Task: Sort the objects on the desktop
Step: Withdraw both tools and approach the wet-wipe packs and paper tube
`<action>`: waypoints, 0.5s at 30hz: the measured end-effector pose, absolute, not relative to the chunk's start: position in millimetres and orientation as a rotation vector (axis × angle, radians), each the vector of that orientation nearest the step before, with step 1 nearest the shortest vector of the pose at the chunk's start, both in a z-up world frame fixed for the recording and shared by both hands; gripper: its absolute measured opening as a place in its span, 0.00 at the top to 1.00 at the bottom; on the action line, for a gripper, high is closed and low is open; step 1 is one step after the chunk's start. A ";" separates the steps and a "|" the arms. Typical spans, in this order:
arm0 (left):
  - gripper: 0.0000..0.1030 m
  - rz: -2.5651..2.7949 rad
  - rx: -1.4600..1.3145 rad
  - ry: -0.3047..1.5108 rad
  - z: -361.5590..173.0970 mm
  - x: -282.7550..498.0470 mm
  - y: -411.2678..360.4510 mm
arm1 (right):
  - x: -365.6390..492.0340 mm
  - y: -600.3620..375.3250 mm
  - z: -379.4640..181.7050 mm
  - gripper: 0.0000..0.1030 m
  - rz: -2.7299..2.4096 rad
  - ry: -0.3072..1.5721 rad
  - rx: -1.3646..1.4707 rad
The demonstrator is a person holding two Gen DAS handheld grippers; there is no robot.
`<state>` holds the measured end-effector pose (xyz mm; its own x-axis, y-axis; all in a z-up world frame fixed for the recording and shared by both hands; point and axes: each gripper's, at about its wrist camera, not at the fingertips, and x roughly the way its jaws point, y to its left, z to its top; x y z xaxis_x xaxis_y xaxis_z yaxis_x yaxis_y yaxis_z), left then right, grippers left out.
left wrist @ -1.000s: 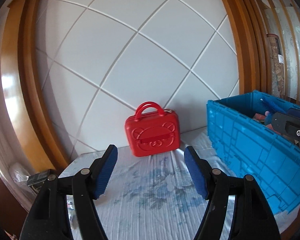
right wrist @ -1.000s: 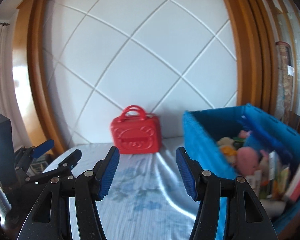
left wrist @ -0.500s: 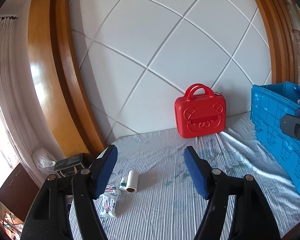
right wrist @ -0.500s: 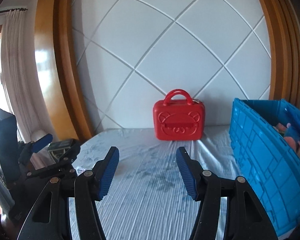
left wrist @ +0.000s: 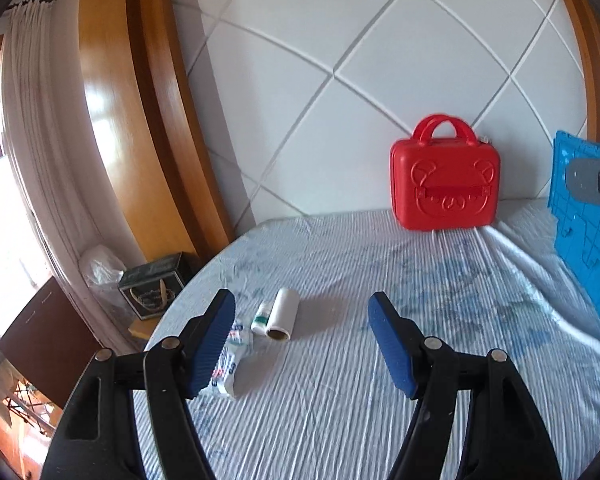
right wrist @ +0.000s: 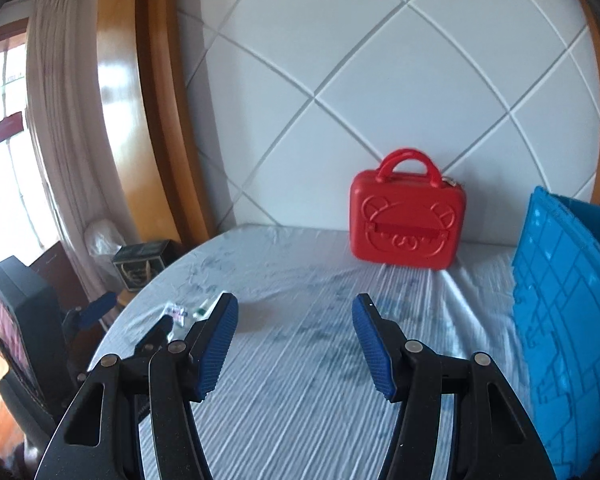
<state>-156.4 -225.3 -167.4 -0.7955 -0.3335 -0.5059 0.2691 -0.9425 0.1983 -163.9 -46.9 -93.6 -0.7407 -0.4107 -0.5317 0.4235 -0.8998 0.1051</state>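
Observation:
A white roll [left wrist: 283, 313], a small green-capped bottle [left wrist: 261, 317] and a printed packet [left wrist: 228, 364] lie together on the light blue striped sheet [left wrist: 340, 380] near its left edge. My left gripper [left wrist: 302, 338] hovers open just in front of them, its left finger overlapping the packet in the picture. My right gripper [right wrist: 294, 340] is open too, with nothing between its blue pads; the packet [right wrist: 175, 313] and bottle [right wrist: 204, 309] show past its left finger. A red bear-face case [left wrist: 444, 182] stands upright against the white padded wall. The blue crate [right wrist: 568, 320] sits at the right.
A dark box [left wrist: 156, 284] and a clear plastic bag [left wrist: 100, 266] sit beyond the sheet's left edge beside the wooden frame [left wrist: 140, 120]. The left gripper's body [right wrist: 20, 320] appears at the left of the right wrist view. A curtain and bright window are far left.
Both views have swung left and tilted down. The crate slid toward the right edge, its contents left view, and the roll, bottle and packet came into sight and closer. Jaws kept their width.

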 end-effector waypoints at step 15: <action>0.33 -2.539 1.084 -0.122 -289.7 -155.1 -388.7 | -242.3 -194.2 -178.2 0.42 -2.350 0.102 1.005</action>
<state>-155.1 -388.7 -289.7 -0.6323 -0.3731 -0.6790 0.3061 -0.9254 0.2236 -242.3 -194.2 -178.2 -0.5509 -0.4776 -0.6844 0.5352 -0.8314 0.1494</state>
